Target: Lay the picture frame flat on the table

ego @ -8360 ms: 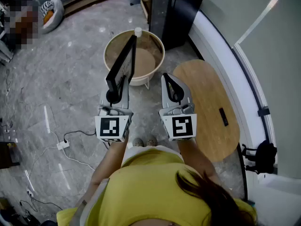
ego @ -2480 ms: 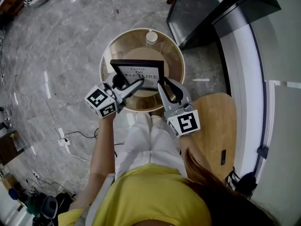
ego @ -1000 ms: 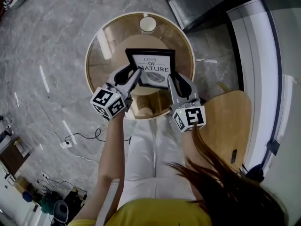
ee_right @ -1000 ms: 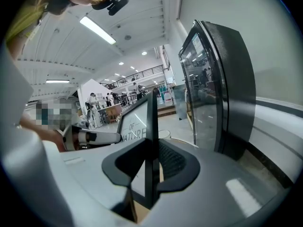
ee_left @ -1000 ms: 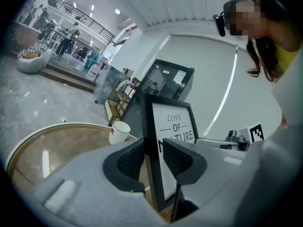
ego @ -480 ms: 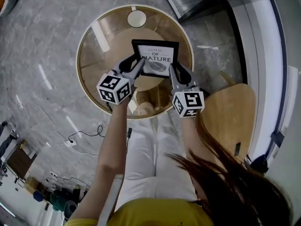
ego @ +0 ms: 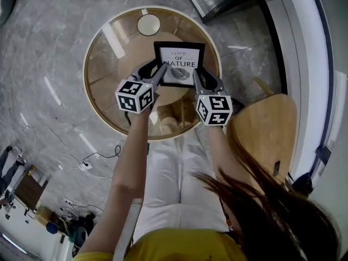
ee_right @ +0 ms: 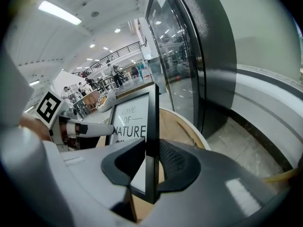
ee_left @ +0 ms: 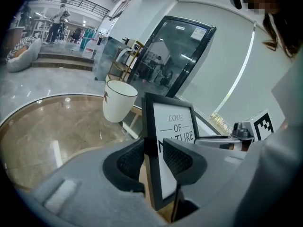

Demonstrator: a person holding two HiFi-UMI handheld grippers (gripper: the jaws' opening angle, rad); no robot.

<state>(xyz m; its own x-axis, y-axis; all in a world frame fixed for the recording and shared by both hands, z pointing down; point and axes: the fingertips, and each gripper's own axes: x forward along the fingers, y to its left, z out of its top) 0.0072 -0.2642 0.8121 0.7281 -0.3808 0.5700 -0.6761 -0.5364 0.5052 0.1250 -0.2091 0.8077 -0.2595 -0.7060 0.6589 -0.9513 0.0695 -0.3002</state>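
Nearest the person, the left gripper [ego: 159, 72] pinches in its fingers the left edge of the picture frame [ego: 179, 63], while the fingers of the right gripper [ego: 197, 76] are opening with the right edge between them. Beyond, the frame seems to lean back over the glass worktop [ego: 106, 64], short of the cup [ego: 148, 24]. The lowering looks almost done, and next it needs easing flat before release.

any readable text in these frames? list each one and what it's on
"LOVE OF NATURE": on the print in the picture frame.
White sticker on the dark glass door: too small to read.
Small mark on the white cup: too blurred to read.
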